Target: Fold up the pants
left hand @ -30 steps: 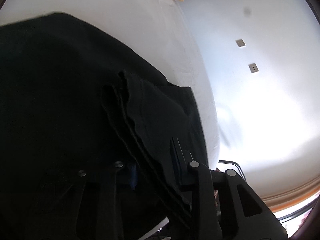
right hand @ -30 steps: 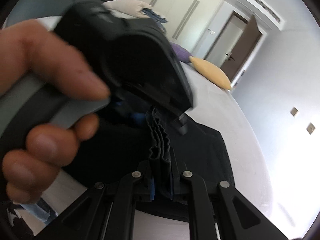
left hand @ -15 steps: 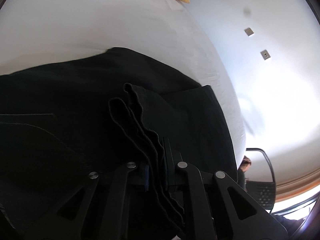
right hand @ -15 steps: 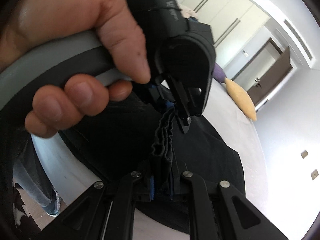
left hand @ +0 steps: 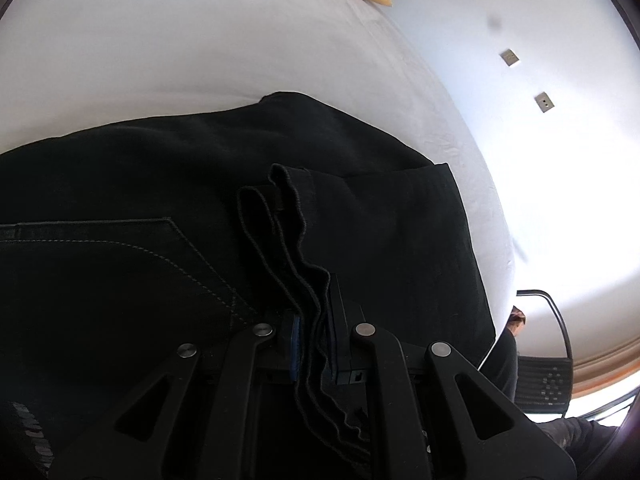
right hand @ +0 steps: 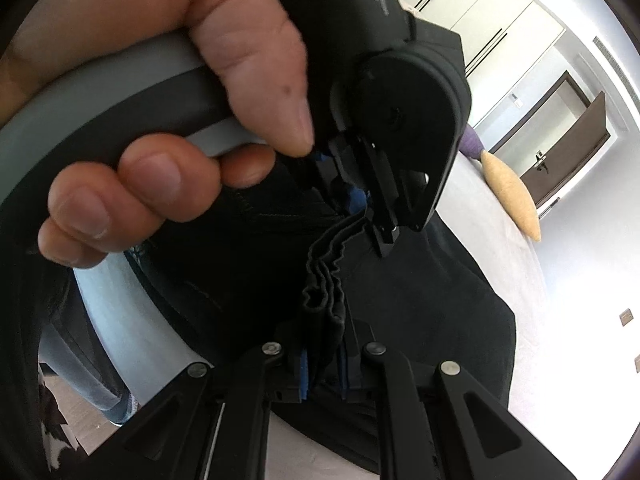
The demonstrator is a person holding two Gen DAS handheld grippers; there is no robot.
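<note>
Black pants (left hand: 380, 216) lie folded on a white bed (left hand: 160, 48). My left gripper (left hand: 314, 344) is shut on a bunched, several-layer edge of the pants (left hand: 288, 216), and a stitched back pocket (left hand: 120, 252) shows to its left. In the right wrist view my right gripper (right hand: 324, 372) is shut on the same bunched edge (right hand: 326, 280). The left gripper (right hand: 360, 208), held by a person's hand (right hand: 168, 128), pinches that edge just beyond it. The rest of the pants (right hand: 440, 312) spreads over the bed below.
A yellow pillow (right hand: 512, 196) and a purple one (right hand: 474, 142) lie far up the bed, near a dark door (right hand: 568, 152) and white wardrobes (right hand: 492, 24). The bed's edge (right hand: 132, 344) runs at the left, with floor below. A black chair (left hand: 548, 364) stands past the bed's right edge.
The left gripper has swung across, so more white bed shows beyond the pants. In the right wrist view the hand and left gripper moved up and right, and the bunched edge stretched out between the grippers.
</note>
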